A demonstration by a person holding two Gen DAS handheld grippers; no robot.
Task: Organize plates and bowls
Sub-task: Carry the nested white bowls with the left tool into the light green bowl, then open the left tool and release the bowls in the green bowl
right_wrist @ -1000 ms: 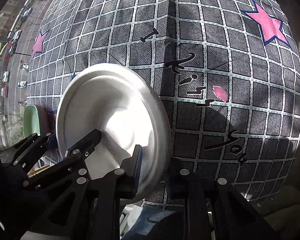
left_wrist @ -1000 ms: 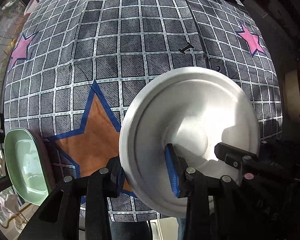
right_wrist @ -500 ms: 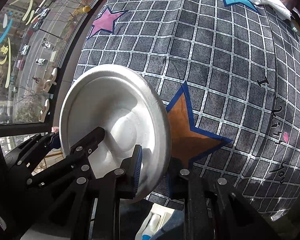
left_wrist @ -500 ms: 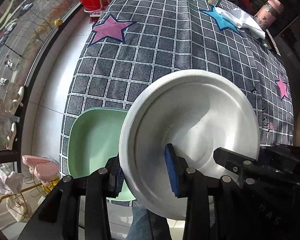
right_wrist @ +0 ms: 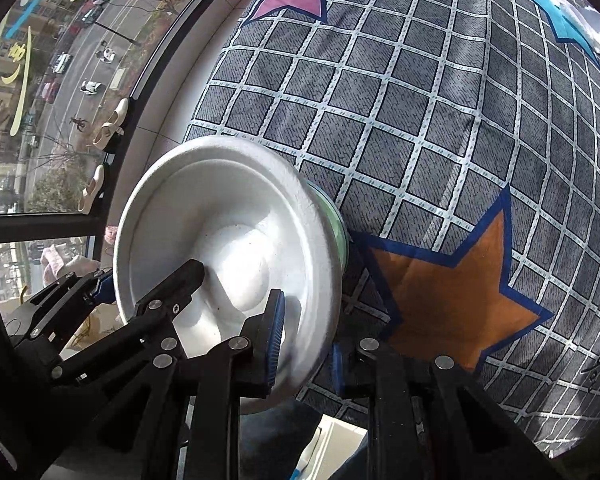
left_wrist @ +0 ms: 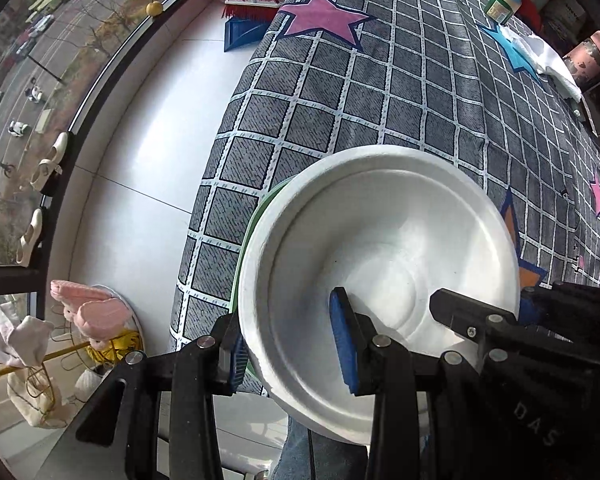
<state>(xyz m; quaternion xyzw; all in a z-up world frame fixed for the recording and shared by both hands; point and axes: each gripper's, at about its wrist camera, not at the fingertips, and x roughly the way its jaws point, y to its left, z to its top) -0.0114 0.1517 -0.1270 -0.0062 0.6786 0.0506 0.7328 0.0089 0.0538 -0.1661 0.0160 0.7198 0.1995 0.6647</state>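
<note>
Both grippers clamp one round white foam plate (left_wrist: 380,264) by opposite edges: the left gripper (left_wrist: 292,348) pinches the plate's near-left rim between its blue pads, and the right gripper (right_wrist: 304,344) pinches the near-right rim, jaws narrow on the thin wall. In the left wrist view the right gripper's black fingers reach into the plate's well from the right. The plate hangs above the corner of a table covered by a grey checked cloth with coloured stars (left_wrist: 380,92), directly over a pale green plastic plate (left_wrist: 256,216), of which only a thin crescent shows at the white plate's left edge; the right wrist view shows the same green rim (right_wrist: 336,224) behind the white plate. Whether the two plates touch cannot be determined. The step in hand appears to be stacking the white plate onto the green one. The next move calls for levelling the plate, centring it on the green plate, lowering until seated, then opening both grippers together.
</note>
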